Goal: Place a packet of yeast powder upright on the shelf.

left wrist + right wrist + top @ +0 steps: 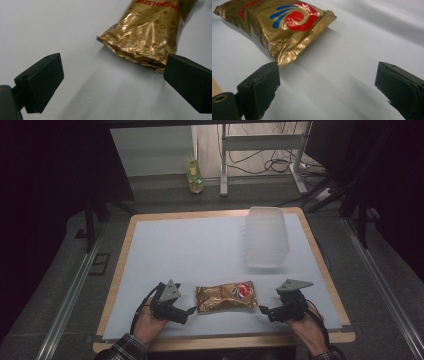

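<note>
The bag (226, 296) was seen to be shiny gold, printed with a red swirl, blue strokes and red lettering; small darker dots were scattered over the foil. The table (200, 250) was covered in pale grey-white, edged by light wood. The tub (266, 237) was clear and frosted white. Both grippers, left (186, 315) and right (266, 312), were black, each topped by a grey plate. A plaid sleeve (127, 349) was seen.

A lab recording station: a wooden table (131, 236) under a white sheet (200, 250), dark curtains (50, 170) at the sides, metal floor rails (70, 295), a stand frame (260, 142) and loose cables (272, 165) behind.
</note>
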Demonstrator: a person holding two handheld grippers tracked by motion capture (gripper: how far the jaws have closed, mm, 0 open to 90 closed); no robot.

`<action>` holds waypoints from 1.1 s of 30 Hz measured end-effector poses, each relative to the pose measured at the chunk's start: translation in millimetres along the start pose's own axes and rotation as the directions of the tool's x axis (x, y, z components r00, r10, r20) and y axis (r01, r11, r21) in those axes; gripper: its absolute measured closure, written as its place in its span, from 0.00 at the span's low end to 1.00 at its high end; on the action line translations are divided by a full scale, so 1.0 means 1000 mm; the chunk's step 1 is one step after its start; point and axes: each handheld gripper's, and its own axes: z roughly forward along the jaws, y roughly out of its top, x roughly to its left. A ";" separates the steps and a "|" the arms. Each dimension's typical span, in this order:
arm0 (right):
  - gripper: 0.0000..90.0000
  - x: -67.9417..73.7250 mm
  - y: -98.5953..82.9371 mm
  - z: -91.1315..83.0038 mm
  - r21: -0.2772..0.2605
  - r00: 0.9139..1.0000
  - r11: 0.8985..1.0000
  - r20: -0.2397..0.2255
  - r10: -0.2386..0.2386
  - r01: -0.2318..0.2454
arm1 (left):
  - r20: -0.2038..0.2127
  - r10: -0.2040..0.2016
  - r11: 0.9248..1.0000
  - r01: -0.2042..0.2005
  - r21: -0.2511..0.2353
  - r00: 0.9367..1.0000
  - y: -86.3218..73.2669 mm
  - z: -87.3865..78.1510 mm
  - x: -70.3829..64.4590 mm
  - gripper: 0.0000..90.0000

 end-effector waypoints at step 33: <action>0.02 -0.002 -0.006 0.004 0.019 0.999 0.999 0.033 -0.043 0.042 | 0.027 0.006 1.000 -0.007 0.014 1.000 0.010 -0.002 -0.004 0.17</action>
